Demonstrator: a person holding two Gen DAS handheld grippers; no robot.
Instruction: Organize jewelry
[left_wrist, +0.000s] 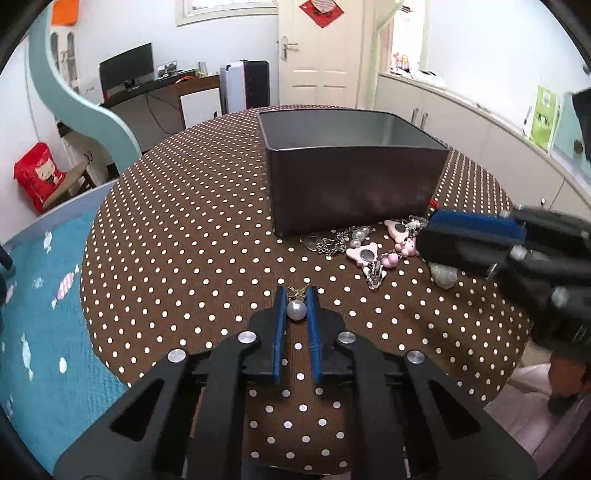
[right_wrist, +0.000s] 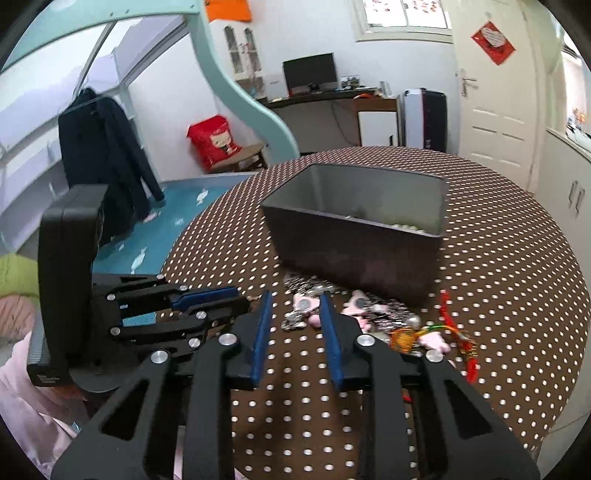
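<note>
My left gripper (left_wrist: 296, 298) is shut on a pearl earring (left_wrist: 296, 309) with a small gold bow, just above the polka-dot tablecloth (left_wrist: 184, 221). A dark grey metal box (left_wrist: 351, 184) stands behind it; a few pearls show inside it in the right wrist view (right_wrist: 402, 225). A heap of jewelry (left_wrist: 369, 247), with pink charms, a silver chain and pearls, lies in front of the box's right corner. My right gripper (right_wrist: 295, 299) is open and empty, hovering just before the heap (right_wrist: 314, 310). It shows in the left wrist view (left_wrist: 428, 236) beside the pink charms.
A red and gold tassel charm (right_wrist: 450, 332) lies right of the heap. A large pearl (left_wrist: 443, 275) lies under the right gripper. The round table's edge (left_wrist: 92, 295) drops off to a blue rug (left_wrist: 44, 295) on the left.
</note>
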